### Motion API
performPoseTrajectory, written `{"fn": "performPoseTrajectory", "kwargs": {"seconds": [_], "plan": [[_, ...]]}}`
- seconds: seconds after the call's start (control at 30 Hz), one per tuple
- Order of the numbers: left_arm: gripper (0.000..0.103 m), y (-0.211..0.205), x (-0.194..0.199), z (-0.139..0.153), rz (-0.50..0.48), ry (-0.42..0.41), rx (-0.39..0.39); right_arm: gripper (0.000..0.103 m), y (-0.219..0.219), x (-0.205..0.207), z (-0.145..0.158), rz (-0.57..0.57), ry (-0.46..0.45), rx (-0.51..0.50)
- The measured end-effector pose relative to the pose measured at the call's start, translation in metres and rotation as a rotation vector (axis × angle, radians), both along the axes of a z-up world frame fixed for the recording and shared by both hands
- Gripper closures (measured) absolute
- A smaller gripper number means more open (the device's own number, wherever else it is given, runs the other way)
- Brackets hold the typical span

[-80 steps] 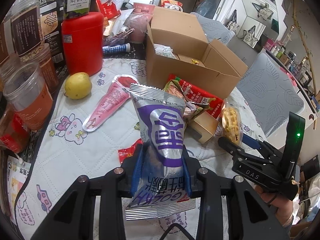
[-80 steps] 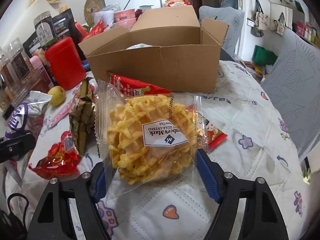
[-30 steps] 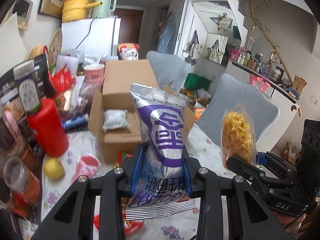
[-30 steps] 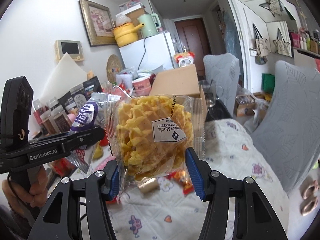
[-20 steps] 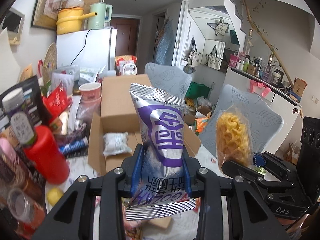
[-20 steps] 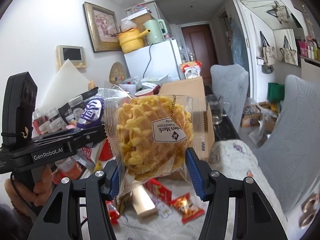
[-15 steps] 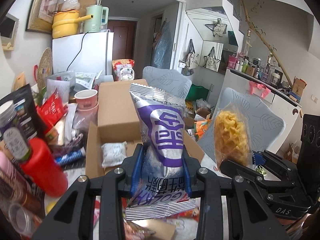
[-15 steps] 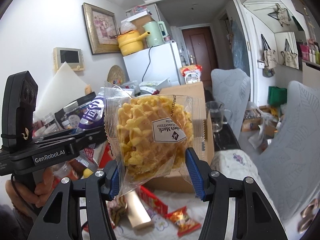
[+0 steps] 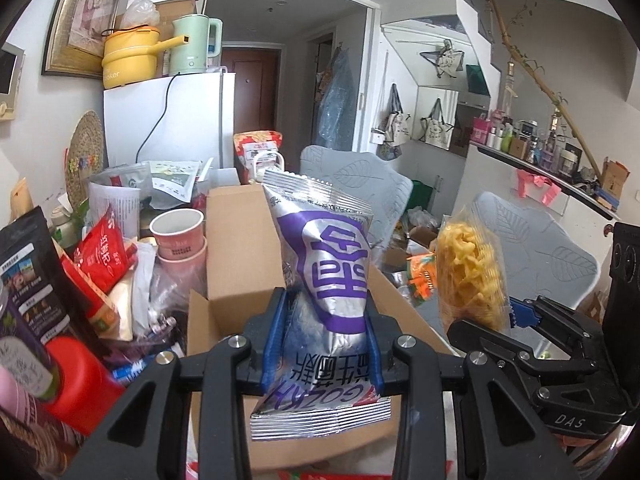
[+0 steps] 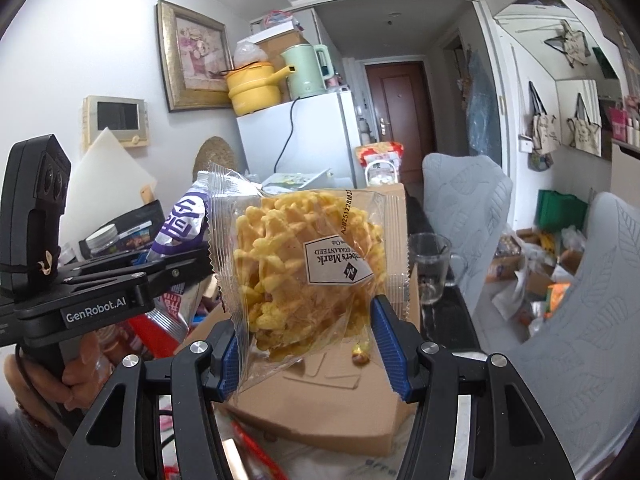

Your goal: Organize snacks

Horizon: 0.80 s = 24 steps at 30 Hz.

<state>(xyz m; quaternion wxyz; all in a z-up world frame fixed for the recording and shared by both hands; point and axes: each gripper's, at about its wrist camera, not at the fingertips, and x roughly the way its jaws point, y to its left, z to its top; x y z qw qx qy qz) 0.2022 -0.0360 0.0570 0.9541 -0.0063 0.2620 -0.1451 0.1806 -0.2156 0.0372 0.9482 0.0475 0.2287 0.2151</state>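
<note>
My left gripper (image 9: 324,344) is shut on a silver and purple snack bag (image 9: 326,272), held upright above the open cardboard box (image 9: 240,248). My right gripper (image 10: 312,340) is shut on a clear bag of yellow waffle snacks (image 10: 304,256), also held over the box (image 10: 320,412). In the left wrist view the waffle bag (image 9: 468,276) and the right gripper (image 9: 516,320) hang to the right of the purple bag. In the right wrist view the left gripper (image 10: 176,260) with its purple bag (image 10: 186,216) sits at the left. A small gold wrapped sweet (image 10: 358,354) lies in the box.
Left of the box stand a red canister (image 9: 80,384), pink paper cups (image 9: 178,236), a red packet (image 9: 100,252) and dark pouches. A glass mug (image 10: 432,264) stands right of the box. Grey quilted chairs (image 10: 464,200) are behind, a white fridge (image 9: 172,128) at the back.
Both grippers have carried their bags up and forward from the table to above the cardboard box. The table surface has dropped out of view and the box now fills the foreground.
</note>
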Motion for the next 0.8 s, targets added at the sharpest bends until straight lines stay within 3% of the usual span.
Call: {"fn": "performPoseTrajectory", "kwargs": {"seconds": [0.3, 0.8], "plan": [[0.069, 0.012, 0.047, -0.015, 0.039, 0.052, 0.023, 0.046, 0.017, 0.046, -0.007, 0.014, 0.026, -0.043], [0.069, 0.009, 0.102, -0.069, 0.073, 0.199, 0.1, 0.046, 0.041, 0.103, -0.041, 0.021, 0.134, -0.156]]}}
